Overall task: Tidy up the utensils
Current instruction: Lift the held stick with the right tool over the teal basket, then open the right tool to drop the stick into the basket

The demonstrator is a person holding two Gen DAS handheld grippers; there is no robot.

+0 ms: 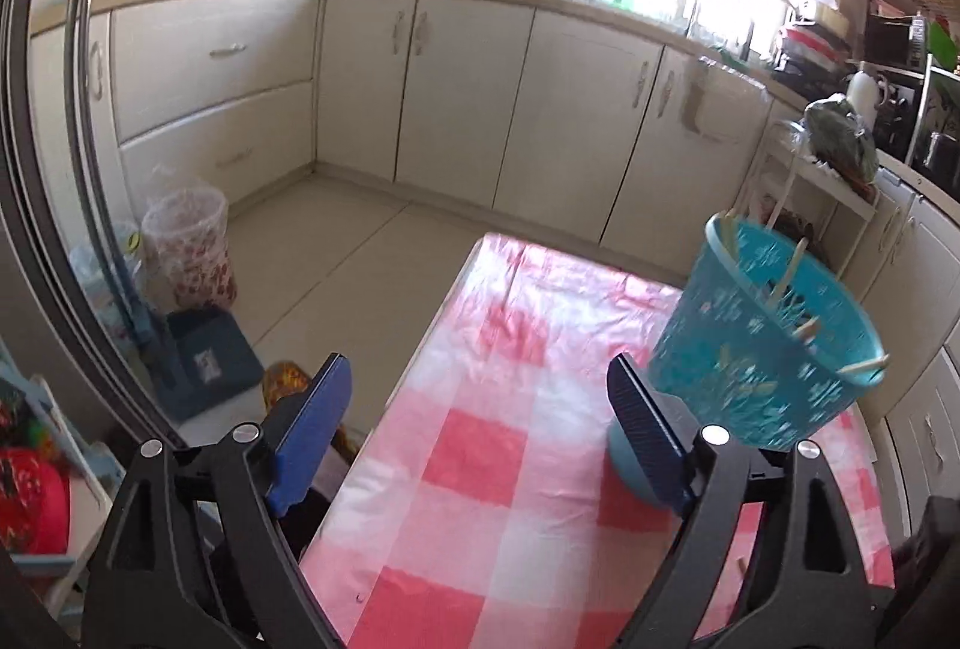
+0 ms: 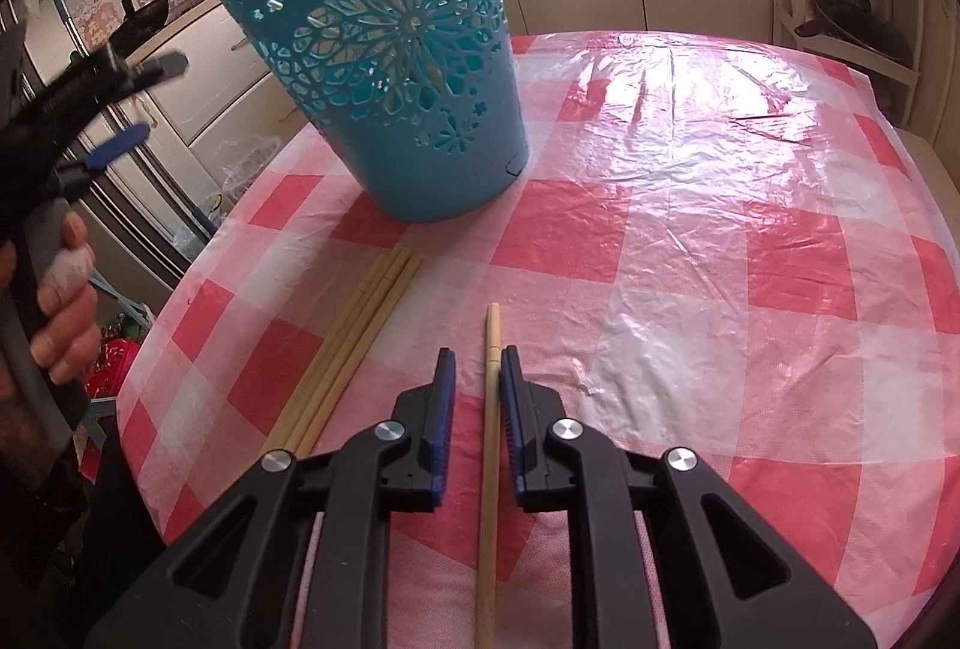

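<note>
While your right gripper [image 2: 478, 391] is hovering low over the pink checked tablecloth [image 2: 690, 241], its fingers are standing narrow on either side of a single chopstick [image 2: 489, 445], which is lying flat on the cloth and running between them. A thin gap is showing on the left side of the stick, and on the right the pad looks just beside it or touching, so you are not yet clamping it. Four more chopsticks [image 2: 354, 343] are lying together just to the left, pointing toward the blue basket [image 2: 390, 72], which is standing near them on the cloth, leaning in this view.

Your left gripper [image 1: 480, 427] is hanging with its fingers spread wide and nothing between them; the basket is sitting just beyond its right finger, with several chopsticks already poking above the rim in that view. Your left hand [image 2: 57, 313] is showing at the edge of the right camera's view, gripping its handle well apart from the sticks.

Judging from this, you are working through the pick-up step for the lone chopstick, with part of the sorting already done. The next move is asking you to close the right fingers squarely on the stick, lift it without rolling it, and carry it to the basket mouth, tipping it end-down. Since the basket looks light, the free left gripper may be needed to steady it.
</note>
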